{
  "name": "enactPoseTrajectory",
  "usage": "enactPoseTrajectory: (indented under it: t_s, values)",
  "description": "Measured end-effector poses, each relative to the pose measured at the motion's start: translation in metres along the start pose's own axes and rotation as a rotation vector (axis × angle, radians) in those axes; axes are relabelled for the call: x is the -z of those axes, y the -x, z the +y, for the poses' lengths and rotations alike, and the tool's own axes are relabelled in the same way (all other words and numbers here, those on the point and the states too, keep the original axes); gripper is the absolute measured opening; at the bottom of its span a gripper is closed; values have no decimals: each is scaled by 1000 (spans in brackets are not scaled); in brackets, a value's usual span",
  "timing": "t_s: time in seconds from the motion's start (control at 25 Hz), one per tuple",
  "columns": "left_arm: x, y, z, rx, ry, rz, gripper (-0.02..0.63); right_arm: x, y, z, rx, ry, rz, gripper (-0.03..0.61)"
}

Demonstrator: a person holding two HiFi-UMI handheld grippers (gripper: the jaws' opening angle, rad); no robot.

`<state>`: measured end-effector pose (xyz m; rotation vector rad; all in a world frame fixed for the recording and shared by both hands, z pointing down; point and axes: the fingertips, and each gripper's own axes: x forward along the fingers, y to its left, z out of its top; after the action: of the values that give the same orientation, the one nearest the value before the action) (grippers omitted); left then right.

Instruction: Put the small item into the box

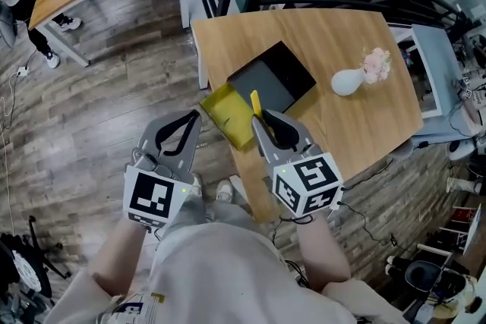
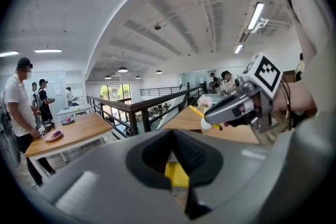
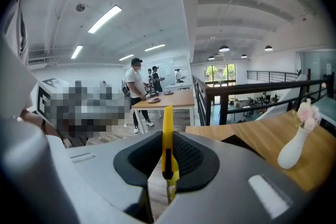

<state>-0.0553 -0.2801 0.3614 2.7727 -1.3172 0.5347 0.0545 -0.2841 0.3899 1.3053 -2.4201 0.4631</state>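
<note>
Two tongs are held low and close to the person's body; only the right tongs [image 1: 262, 121] carry anything. Their jaws are pressed onto the small item [image 3: 167, 128], a thin yellow strip; its long axis runs up along the jaws and juts out past the tips. The left tongs [image 1: 194, 117] have their jaws brought together at the tips; the yellow patch glimpsed through their opening looks to be the lid beyond rather than anything gripped, so I judge them empty.

The box [image 1: 272, 76] lies open on the table [image 1: 334, 34], just ahead of the right tongs and slightly to their right; its yellow lid [image 1: 226, 116] is folded out toward the left tongs, over the table's near edge. A white vase [image 1: 348, 81] stands farther to the right of the right tongs, well apart from the box.

The right tongs are plainly the nearer pair, the item's free end already pointing at the box; the coming move looks like a short reach forward and a little right until the strip sits over the black cavity, then a spreading of the jaws; the left tongs hang over the floor, left of the table.
</note>
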Motion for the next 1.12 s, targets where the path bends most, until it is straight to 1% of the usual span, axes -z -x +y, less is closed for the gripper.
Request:
enactPoseTrajectory:
  t_s: [0.08,0.2,0.44,0.52,0.64,0.76,0.92,1.12]
  values:
    - [10,-11,4,13,14,20,3,11,-19,-5,-10,-7,32,61]
    - [24,-26,8,30,20,49,2,31,-46,-12,-11,16,93,61]
    - [52,-42,16,38,47,98,3,76,-84,-20,-25,4,215,63]
    - [65,-49,17,39,44,116,3,91,-95,-25,-9,21,250,62]
    - [93,-65,16,42,40,164,3,117,-111,-36,19,39,299,62]
    - [119,-79,16,56,77,205,3,143,-128,-43,22,27,358,62]
    - [146,-94,14,81,95,261,3,170,-145,-47,12,3,424,62]
    - [170,-107,7,107,132,304,3,194,-160,-48,-1,-8,484,61]
